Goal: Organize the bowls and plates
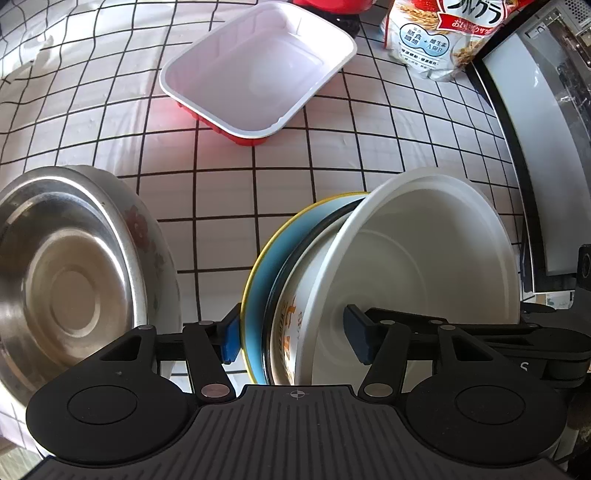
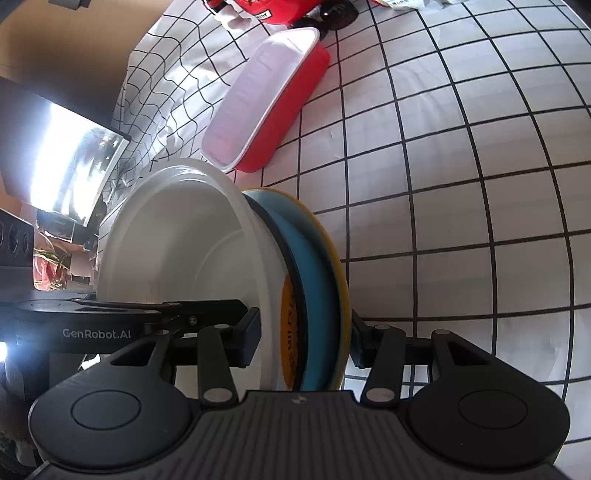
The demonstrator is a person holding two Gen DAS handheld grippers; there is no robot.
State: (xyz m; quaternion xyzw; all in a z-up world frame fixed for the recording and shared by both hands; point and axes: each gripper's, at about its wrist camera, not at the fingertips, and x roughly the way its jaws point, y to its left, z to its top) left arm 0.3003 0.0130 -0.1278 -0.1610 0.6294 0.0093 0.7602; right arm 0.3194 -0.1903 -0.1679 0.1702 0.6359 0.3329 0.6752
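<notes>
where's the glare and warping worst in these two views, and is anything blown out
Left wrist view: the grid tablecloth bows strongly toward the edges, the steel bowl carries bright reflections, and a red tint spills beside the red tray. Right wrist view: the glossy screen at left is blown out to white, grid lines curve hard at right, and the white bowl stays sharp.

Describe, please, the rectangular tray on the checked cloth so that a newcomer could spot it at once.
Start at the white tablecloth with its black grid. Beyond the stacked bowls clamped on edge, towards the cereal bag, lies the rectangular tray. It alone has corners: white inside, red outside, while the other dishes are round.
</notes>
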